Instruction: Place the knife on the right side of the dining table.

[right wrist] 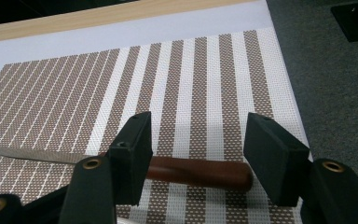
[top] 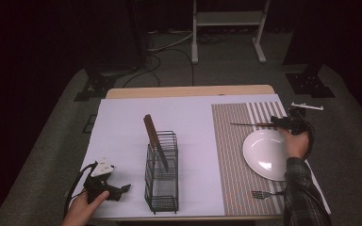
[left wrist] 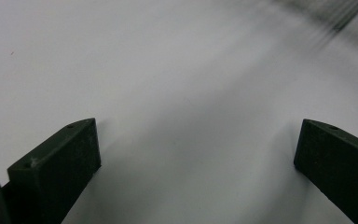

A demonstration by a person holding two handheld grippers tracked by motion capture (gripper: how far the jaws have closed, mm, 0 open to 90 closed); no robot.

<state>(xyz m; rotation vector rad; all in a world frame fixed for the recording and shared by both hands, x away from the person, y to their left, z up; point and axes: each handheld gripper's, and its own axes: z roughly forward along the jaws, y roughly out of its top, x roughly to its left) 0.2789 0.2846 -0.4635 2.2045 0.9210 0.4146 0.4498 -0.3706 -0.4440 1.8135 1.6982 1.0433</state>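
Two grippers, left to right: my left gripper (top: 122, 189) rests on the white sheet (top: 122, 127), jaws wide, empty — my right gripper (right wrist: 196, 154) straddles the knife (right wrist: 186, 170) handle on the striped placemat (right wrist: 191, 79), jaws apart, not pressing.

- The right tool (right wrist: 198, 156) hung over a striped placemat (right wrist: 121, 88), its jaws apart
- A knife (right wrist: 186, 170) lay flat on the placemat, brown handle between the jaws, pads clear of it
- Its blade (right wrist: 37, 155) ran off to the left
- The wooden tabletop (right wrist: 74, 18) edged the far side
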